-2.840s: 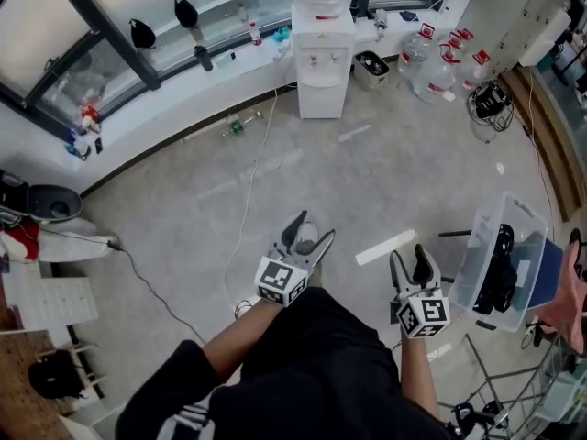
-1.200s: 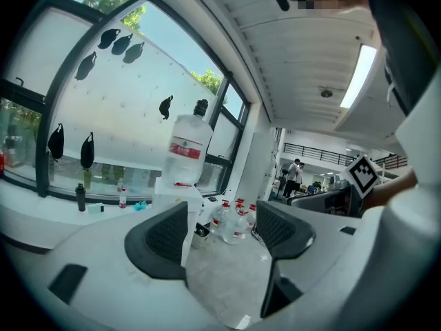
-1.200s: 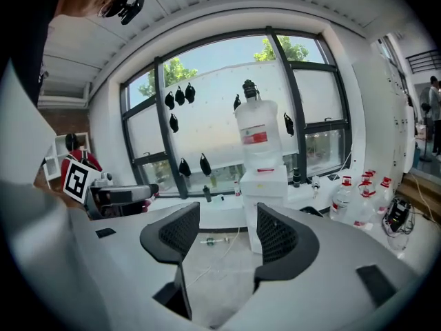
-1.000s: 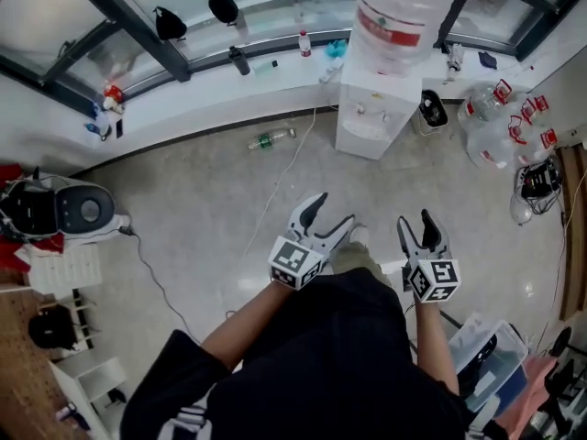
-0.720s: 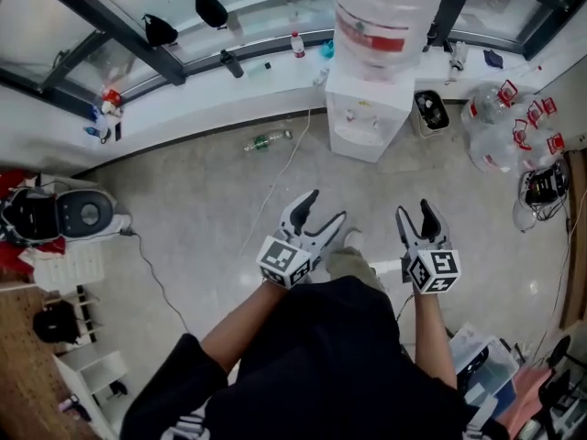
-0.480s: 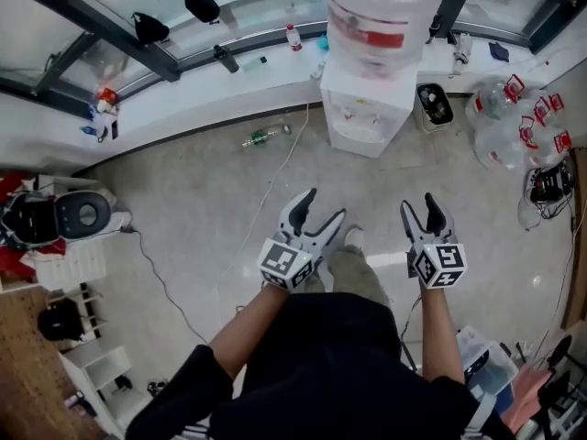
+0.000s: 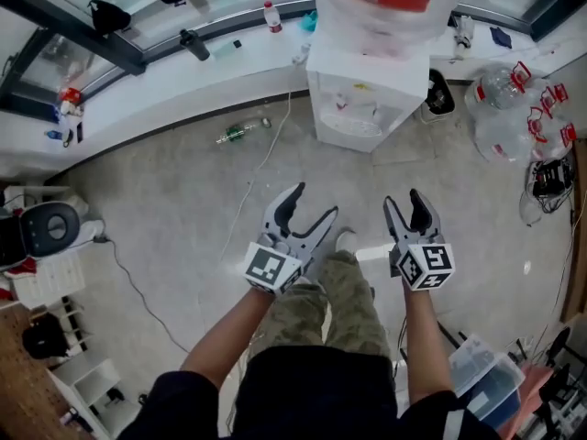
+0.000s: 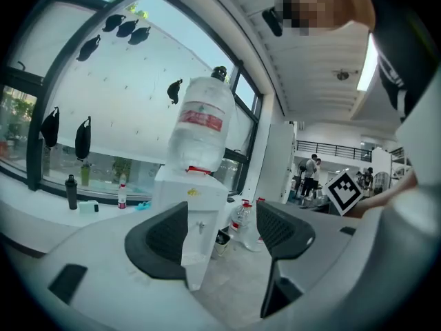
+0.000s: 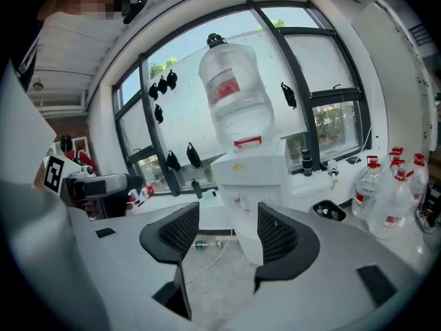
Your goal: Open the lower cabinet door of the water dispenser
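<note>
A white water dispenser (image 7: 367, 94) stands by the window ledge with a big clear bottle (image 7: 385, 3) on top. Its lower front shows only in the gripper views, between the jaws, as a plain white panel (image 9: 251, 243). My left gripper (image 7: 314, 202) is open and empty, over the floor short of the dispenser. My right gripper (image 7: 404, 200) hovers beside it, also open and empty. In the left gripper view the dispenser (image 8: 196, 216) stands behind the left pad, beyond the open left gripper (image 8: 220, 229). The right gripper (image 9: 227, 229) frames the dispenser's body, well apart from it.
Several water jugs (image 7: 514, 108) and a small bin (image 7: 438, 94) sit right of the dispenser. A green bottle (image 7: 237, 134) and a cable (image 7: 266, 154) lie on the floor to its left. A plastic crate (image 7: 491, 383) is at the lower right. The person's leg and shoe (image 7: 344, 241) lie between the grippers.
The person has walked up to the dispenser, which now looms closer. Both grippers have sunk and moved toward it, jaws unchanged. A leg has stepped forward between them.
</note>
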`<state>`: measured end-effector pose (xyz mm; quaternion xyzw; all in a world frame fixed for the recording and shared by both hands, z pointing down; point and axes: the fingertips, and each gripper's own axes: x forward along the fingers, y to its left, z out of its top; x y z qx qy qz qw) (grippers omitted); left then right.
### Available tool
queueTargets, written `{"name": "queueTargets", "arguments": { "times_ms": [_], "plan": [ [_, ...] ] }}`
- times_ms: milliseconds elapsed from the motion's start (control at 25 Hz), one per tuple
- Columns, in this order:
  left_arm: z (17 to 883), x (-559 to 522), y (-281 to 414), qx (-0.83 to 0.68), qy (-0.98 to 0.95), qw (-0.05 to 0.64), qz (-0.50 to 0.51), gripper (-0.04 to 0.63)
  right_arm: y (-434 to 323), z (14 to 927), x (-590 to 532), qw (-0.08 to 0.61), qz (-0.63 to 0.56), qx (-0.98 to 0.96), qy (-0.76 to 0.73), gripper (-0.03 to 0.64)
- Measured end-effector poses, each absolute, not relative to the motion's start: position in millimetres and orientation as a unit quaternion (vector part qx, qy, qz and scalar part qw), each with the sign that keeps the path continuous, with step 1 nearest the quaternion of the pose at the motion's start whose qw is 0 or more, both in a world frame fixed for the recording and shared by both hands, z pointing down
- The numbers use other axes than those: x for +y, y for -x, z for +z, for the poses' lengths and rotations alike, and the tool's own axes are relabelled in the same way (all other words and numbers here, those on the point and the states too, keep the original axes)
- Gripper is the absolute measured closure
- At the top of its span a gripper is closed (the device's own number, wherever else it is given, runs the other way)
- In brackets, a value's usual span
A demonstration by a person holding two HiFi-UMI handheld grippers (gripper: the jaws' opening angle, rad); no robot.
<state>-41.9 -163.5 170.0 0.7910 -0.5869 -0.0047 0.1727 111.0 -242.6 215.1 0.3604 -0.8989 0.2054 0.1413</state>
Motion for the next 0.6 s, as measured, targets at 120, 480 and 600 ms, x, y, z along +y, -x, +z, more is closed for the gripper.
{"name": "queueTargets", "arguments": {
  "times_ms": [120,480,600],
  "plan": [
    [212.9,-168.4,41.0,-0.587,-0.791,0.174,0.005,0.307,-108.0,259.7,-247.7,0.150,0.198,-0.899,-0.360,0.385],
    [350.6,-190.9,45.4,-0.588,-0.791,0.171,0.004,0.307,-113.0,413.0,-286.1,0.169,0.180,-0.902,-0.355,0.385],
    [398.6,-204.5,49.3,-0.584,-0.794,0.166,0.014,0.307,-111.3,455.2,-306.4,0.167,0.176,-0.902,-0.357,0.385]
  ]
}}
